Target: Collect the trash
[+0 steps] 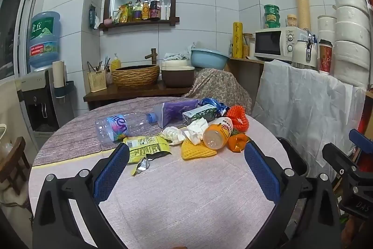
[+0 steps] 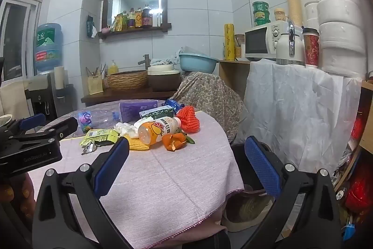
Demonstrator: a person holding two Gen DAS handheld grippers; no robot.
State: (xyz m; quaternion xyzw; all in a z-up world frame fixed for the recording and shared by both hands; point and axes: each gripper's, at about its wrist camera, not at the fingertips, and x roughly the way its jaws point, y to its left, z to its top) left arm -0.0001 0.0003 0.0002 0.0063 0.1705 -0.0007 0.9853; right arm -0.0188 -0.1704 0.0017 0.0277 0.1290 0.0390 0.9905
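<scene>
Step in hand: both tools are hovering over the near edge of the table (image 1: 186, 202), before the first pick; no trash looks collected yet, so I judge the task is only beginning.
Left gripper (image 1: 186, 169): its jaws are standing wide and nothing is between them.
Right gripper (image 2: 186, 167): its jaws are also standing wide and are holding nothing.
Trash, left to right: the clear bottle (image 1: 116, 126) is lying toward the left edge, then the yellow wrapper (image 1: 146, 147) and the foil scrap (image 1: 142, 165) nearest the front edge, the crumpled tissue (image 1: 173, 135) in the middle, the juice bottle (image 1: 218, 133), the orange peel (image 1: 237, 142) and the red foam net (image 1: 237, 119) toward the right edge.
How to do it well: I think it is better to be starting with the loose front pieces, closing on the wrapper flat to the cloth, so the pile behind is not being pushed.
Bin (image 2: 251, 179): a dark bin is standing beside the right edge of the table.
Left view only: it is showing the whole left half of the table.
Right view only: it is showing inside the bin and the hanging cloth hem.
</scene>
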